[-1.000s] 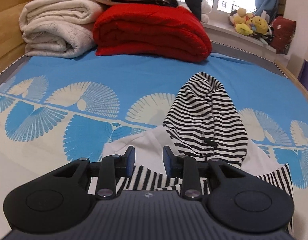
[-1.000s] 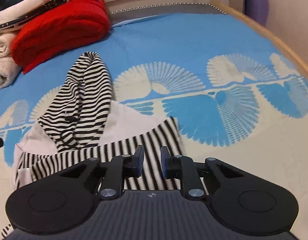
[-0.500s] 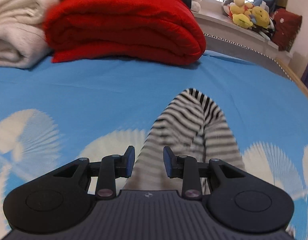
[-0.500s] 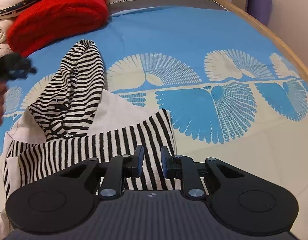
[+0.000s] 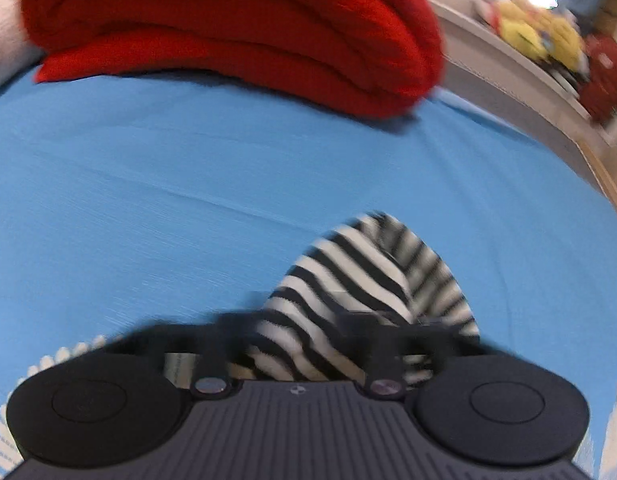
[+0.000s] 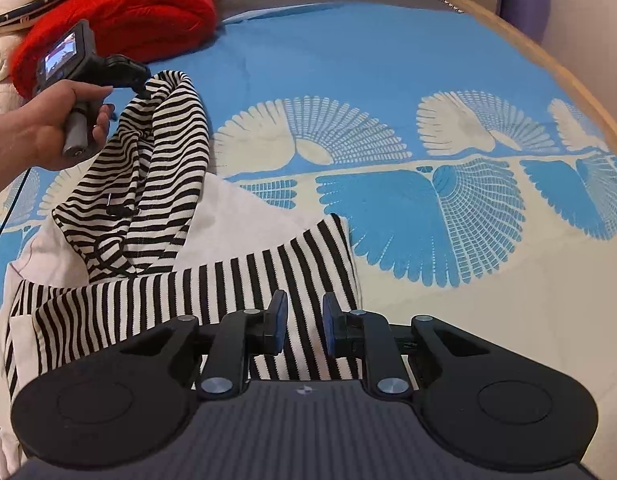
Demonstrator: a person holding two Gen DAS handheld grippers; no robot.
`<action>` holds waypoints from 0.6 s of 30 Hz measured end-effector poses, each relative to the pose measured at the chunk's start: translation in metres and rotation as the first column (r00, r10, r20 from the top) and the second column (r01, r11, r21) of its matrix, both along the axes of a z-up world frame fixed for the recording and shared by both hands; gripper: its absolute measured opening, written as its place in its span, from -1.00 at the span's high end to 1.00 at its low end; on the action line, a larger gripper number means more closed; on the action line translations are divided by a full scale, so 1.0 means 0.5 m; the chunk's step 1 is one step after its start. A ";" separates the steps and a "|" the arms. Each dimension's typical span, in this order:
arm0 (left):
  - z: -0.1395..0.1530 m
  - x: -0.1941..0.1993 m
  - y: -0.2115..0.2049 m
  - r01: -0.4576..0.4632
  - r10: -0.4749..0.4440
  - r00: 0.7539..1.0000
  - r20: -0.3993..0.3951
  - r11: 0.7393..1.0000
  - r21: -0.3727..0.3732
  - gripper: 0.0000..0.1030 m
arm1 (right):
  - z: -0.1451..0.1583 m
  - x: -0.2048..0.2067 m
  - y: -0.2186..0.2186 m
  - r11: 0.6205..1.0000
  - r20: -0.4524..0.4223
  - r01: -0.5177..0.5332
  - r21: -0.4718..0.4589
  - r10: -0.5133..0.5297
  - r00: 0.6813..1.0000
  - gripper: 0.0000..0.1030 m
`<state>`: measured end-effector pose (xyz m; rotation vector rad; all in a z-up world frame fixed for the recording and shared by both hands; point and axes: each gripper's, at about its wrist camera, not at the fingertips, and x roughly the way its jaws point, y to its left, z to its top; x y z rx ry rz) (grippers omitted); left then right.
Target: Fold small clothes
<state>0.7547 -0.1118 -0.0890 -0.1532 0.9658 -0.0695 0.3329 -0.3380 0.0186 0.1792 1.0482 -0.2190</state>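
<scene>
We've got the striped hooded top (image 6: 156, 200) spread across the lower left of the right wrist frame on the blue patterned bedsheet (image 6: 388, 80). Our left gripper (image 5: 296, 332) is down over the hood tip with fingers spread either side of the fabric, too blurred to tell if they're pinching it. Our right gripper (image 6: 304, 324) hovers low centre over the striped hem, jaws apart and holding nothing, with the red blanket (image 6: 140, 12) upper left

Left wrist view: low and close over the striped hood (image 5: 372, 280), facing the bed's far edge and the red blanket (image 5: 236, 28), blurred. Right wrist view: higher and farther back near the bed's (image 6: 388, 72) near edge, facing its far right corner. Shared: hood (image 6: 164, 128), red blanket (image 6: 120, 20), blue sheet.
</scene>
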 end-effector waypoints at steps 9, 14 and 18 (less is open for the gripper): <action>0.138 -0.321 0.006 0.281 -0.310 0.911 0.273 0.950 0.139 0.97 | 0.023 -0.007 -0.021 0.999 0.024 0.034 0.017 -0.034 0.999 0.62; 0.190 -0.635 0.088 0.373 -0.387 0.886 0.255 0.922 0.103 0.97 | 0.056 -0.023 -0.026 0.999 0.069 0.037 0.033 -0.039 0.997 0.62; 0.181 -0.826 0.130 0.435 -0.441 0.896 0.056 0.896 0.094 0.96 | 0.068 -0.033 -0.042 0.996 0.083 0.065 0.055 -0.069 0.994 0.62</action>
